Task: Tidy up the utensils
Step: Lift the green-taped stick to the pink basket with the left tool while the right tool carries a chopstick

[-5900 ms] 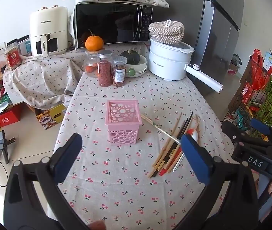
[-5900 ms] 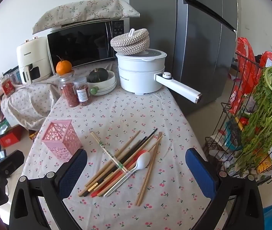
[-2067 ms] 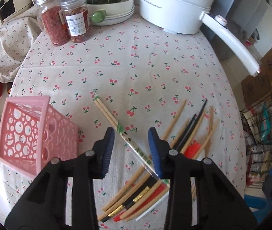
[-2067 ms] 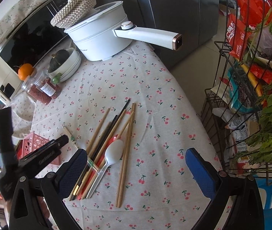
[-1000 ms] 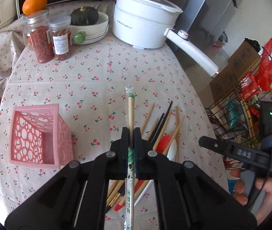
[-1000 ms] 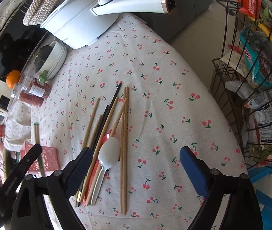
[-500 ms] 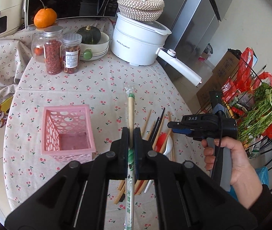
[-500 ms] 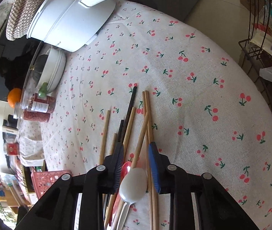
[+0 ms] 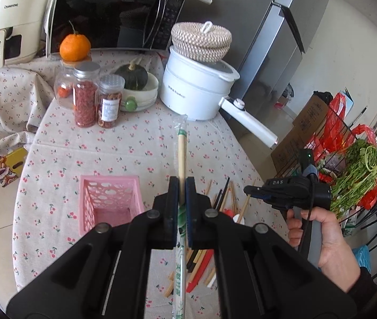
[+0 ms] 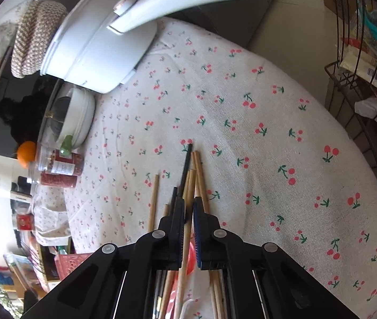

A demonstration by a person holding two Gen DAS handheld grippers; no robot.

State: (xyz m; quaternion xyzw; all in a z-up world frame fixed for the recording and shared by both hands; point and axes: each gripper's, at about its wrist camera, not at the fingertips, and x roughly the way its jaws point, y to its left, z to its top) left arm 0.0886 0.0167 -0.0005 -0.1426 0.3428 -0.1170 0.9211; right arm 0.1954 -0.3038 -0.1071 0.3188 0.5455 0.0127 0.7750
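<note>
Cherry-print tabletop [image 10: 268, 138]: left gripper [image 9: 180, 202] clamps light, stiff wrapped chopsticks [image 9: 181, 154] mid-length at frame centre; right gripper [image 10: 188, 228] pinches one slippery wooden chopstick [image 10: 188, 199].

Bright, even daylight in both views; soft, short shadows under the chopsticks [image 10: 198, 175] on the table [image 10: 281, 138]. Mild glare on the pot handle [image 10: 188, 2]; dark reflections in the microwave door [image 9: 108, 16]. Strong fisheye bending and black vignette at corners. Centre sharp; close tongs [image 9: 180, 186] slightly soft. Far left of right wrist view washed out.
</note>
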